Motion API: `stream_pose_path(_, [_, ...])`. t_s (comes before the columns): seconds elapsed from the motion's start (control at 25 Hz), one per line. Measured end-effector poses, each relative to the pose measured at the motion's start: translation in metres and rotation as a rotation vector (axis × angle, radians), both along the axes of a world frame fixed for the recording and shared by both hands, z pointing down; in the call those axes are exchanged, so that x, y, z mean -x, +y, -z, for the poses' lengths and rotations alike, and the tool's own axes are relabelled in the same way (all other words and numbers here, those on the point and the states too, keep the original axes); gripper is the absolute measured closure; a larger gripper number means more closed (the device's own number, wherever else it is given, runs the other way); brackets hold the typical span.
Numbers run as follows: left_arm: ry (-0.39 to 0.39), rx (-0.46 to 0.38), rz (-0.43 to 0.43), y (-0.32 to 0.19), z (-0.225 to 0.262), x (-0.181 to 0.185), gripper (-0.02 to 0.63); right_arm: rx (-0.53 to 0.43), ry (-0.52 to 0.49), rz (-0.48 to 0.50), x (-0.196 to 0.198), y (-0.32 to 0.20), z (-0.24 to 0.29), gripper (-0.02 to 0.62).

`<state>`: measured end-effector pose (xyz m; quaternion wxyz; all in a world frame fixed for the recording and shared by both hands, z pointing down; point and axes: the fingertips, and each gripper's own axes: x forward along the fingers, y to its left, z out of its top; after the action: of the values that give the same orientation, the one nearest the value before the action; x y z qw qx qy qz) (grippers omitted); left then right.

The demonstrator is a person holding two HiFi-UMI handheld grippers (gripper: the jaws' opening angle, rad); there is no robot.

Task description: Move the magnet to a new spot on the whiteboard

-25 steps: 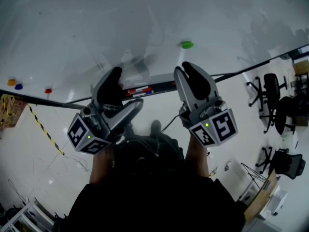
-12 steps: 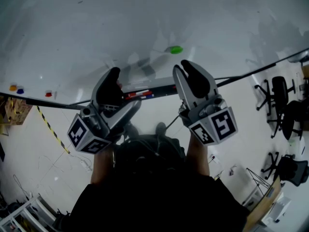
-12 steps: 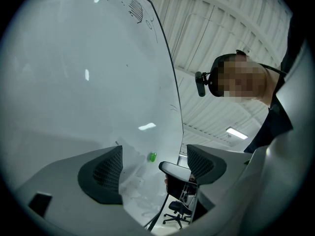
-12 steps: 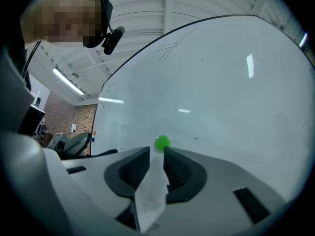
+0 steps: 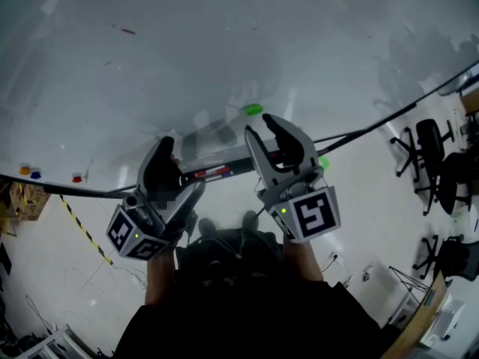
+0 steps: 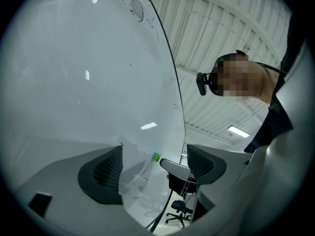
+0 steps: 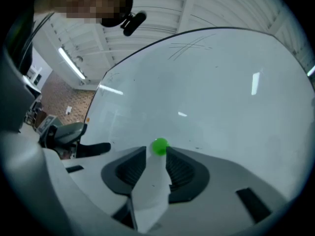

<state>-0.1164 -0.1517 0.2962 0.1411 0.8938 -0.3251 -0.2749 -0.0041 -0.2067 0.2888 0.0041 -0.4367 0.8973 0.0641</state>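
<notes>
A small green magnet [image 5: 252, 110] sticks to the big whiteboard [image 5: 224, 43], low down near its bottom rail. My right gripper [image 5: 263, 128] reaches up to it, fingertips just under and beside it. In the right gripper view the magnet [image 7: 159, 146] sits at the very tips of the jaws of my right gripper [image 7: 157, 154], in the gap. The jaws are opening and the pads do not press on it. My left gripper [image 5: 182, 169] hangs lower left, open and holding nothing. Its own view, past the tips of my left gripper [image 6: 152, 149], shows the magnet [image 6: 156, 157] far ahead.
A marker tray with red and blue pens [image 5: 213, 173] runs along the board's bottom edge. Orange, blue [image 5: 30, 172] and red [image 5: 76, 177] magnets sit at the board's lower left. Office chairs [image 5: 430, 144] stand at the right, and striped tape [image 5: 82, 230] crosses the floor at the left.
My right gripper has moved up and left until its tips are at the green magnet, and its jaws have spread wider. The left gripper has dropped a little lower.
</notes>
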Motion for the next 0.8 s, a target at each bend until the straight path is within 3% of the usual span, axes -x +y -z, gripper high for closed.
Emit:
stream_pose_path(0.24, [-0.021, 0.011, 0.001, 0.001, -0.003, 0.002, 0.202, -0.109, 0.206, -0.207, 0.002, -0.013, 0.003, 0.432])
stream_pose_path(0.44, [-0.033, -0.015, 0.016, 0.001, 0.003, 0.003, 0.202, -0.202, 0.224, -0.299, 0.010, -0.014, 0.014, 0.431])
stream_pose_path(0.64, [-0.053, -0.028, -0.005, 0.010, -0.005, 0.005, 0.202, -0.197, 0.214, -0.329, 0.010, -0.015, 0.012, 0.436])
stream_pose_path(0.8, [-0.053, -0.034, 0.004, 0.011, 0.000, 0.004, 0.202, -0.134, 0.217, -0.303, 0.008, -0.015, 0.006, 0.443])
